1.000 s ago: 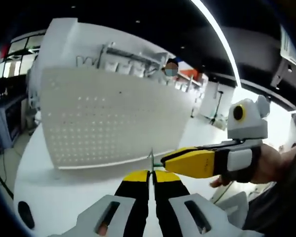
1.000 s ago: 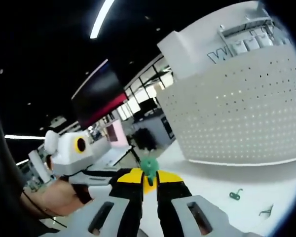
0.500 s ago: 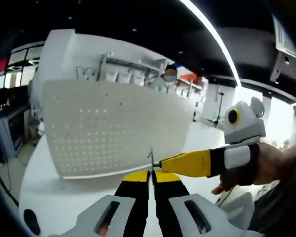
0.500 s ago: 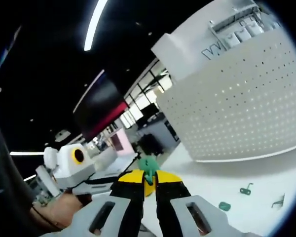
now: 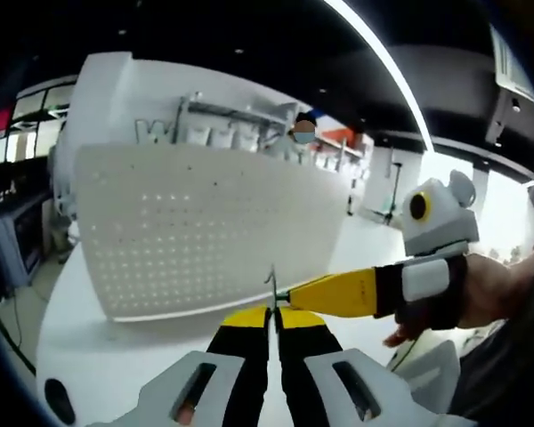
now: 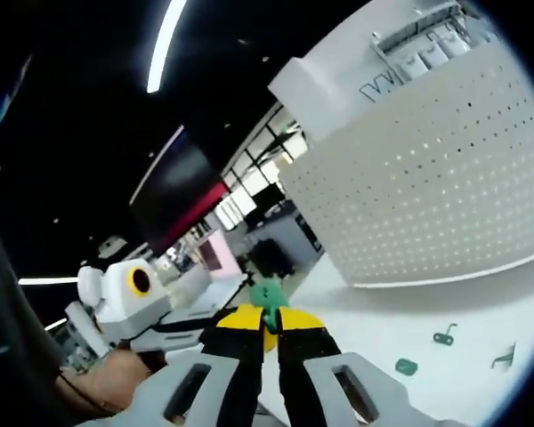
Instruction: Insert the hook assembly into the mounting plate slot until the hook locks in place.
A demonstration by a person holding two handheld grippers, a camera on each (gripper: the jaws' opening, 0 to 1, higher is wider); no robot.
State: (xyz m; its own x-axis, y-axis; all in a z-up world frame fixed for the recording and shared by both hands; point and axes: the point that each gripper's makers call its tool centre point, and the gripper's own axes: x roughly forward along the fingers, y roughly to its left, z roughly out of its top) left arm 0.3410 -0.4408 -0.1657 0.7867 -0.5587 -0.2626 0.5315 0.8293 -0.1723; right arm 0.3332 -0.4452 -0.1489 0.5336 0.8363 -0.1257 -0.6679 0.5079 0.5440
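While its jaws press together, the left gripper (image 5: 273,313) pinches a thin metal hook (image 5: 271,286) that stands up from its tips. From the right, the right gripper (image 5: 295,293) meets that hook with its yellow tips. Its own view shows the right gripper (image 6: 269,317) clamped on a small green piece (image 6: 268,295). Ahead of both stands the white perforated mounting plate (image 5: 205,231). Beyond the right gripper's tips, small green parts (image 6: 443,337) lie on the white table (image 6: 400,325).
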